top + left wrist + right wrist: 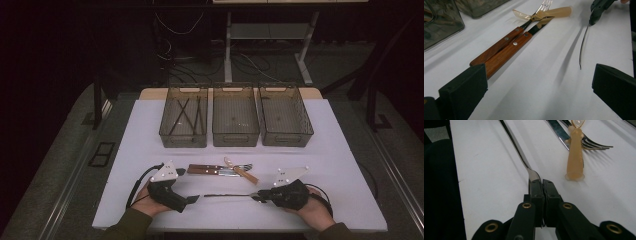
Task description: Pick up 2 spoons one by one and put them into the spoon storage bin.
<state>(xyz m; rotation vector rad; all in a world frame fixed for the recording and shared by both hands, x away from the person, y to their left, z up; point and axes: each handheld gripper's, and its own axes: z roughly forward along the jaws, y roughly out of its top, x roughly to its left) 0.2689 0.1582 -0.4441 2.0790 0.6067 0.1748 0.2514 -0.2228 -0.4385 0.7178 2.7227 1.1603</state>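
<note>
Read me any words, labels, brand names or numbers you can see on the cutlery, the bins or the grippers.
None: no readable text on the bins, the wooden handles, the plastic spoon, the metal utensil clamped in the right gripper, or the left gripper.

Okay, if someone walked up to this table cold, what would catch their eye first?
Probably the right claw near the front edge of the white table, shut on one end of a long, thin metal utensil that points toward the open left claw. Behind it, mid-table, lie two wooden-handled pieces of cutlery with a translucent amber plastic spoon across them. Three smoky see-through bins line the far edge.
</note>
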